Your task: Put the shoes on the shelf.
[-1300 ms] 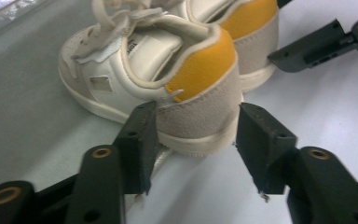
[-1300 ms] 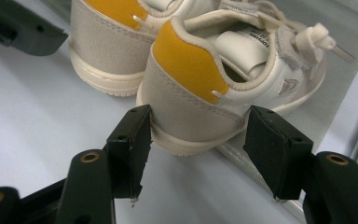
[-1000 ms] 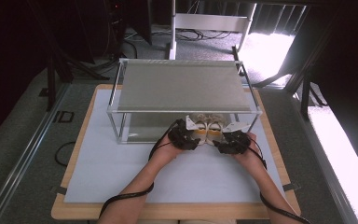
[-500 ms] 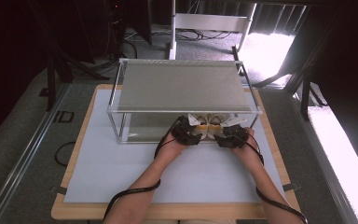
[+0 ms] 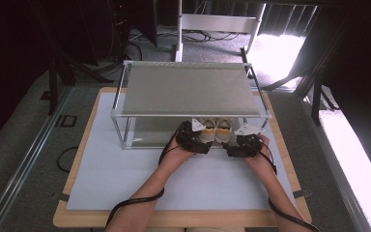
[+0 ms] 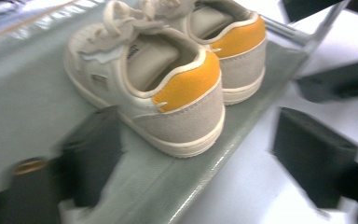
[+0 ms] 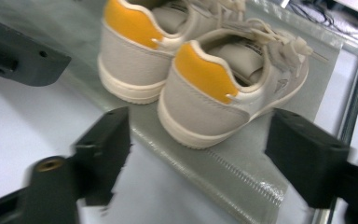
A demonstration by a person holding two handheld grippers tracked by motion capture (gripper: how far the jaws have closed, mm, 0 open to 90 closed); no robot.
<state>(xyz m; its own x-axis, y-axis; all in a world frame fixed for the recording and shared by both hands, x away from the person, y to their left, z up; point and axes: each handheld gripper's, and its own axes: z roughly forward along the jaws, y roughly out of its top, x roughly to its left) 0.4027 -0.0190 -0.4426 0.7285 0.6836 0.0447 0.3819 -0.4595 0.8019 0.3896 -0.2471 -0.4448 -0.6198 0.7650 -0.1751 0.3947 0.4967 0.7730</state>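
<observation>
Left gripper (image 5: 194, 137) and right gripper (image 5: 241, 143), two black two-jaw tongs, hovering side by side at the front of a low two-tier metal-framed rack (image 5: 118, 114) with grey mesh shelves. Both standing wide open and gripping nothing. Each being held in a hand reaching in from the near edge, with a black cable (image 5: 135, 203) trailing back along the left forearm.

Sitting on the rack's lower grey shelf (image 6: 23, 93), near its front edge and toward the right half: a pair of small cream-white sneakers with suede heels, orange heel tabs and pale laces. Heels pointing out at the grippers, toes pointing into the rack. Standing upright, close beside each other.

In the left gripper view, the jaws flanking the heel of the left sneaker (image 6: 154, 79) without touching it, the near jaw blurred. In the right gripper view, the jaws likewise spreading to either side of the right sneaker (image 7: 223, 88), its heel lying between them and clear of both.

Rack resting on a pale grey mat (image 5: 116, 179) covering a light wooden tabletop (image 5: 77, 220).
</observation>
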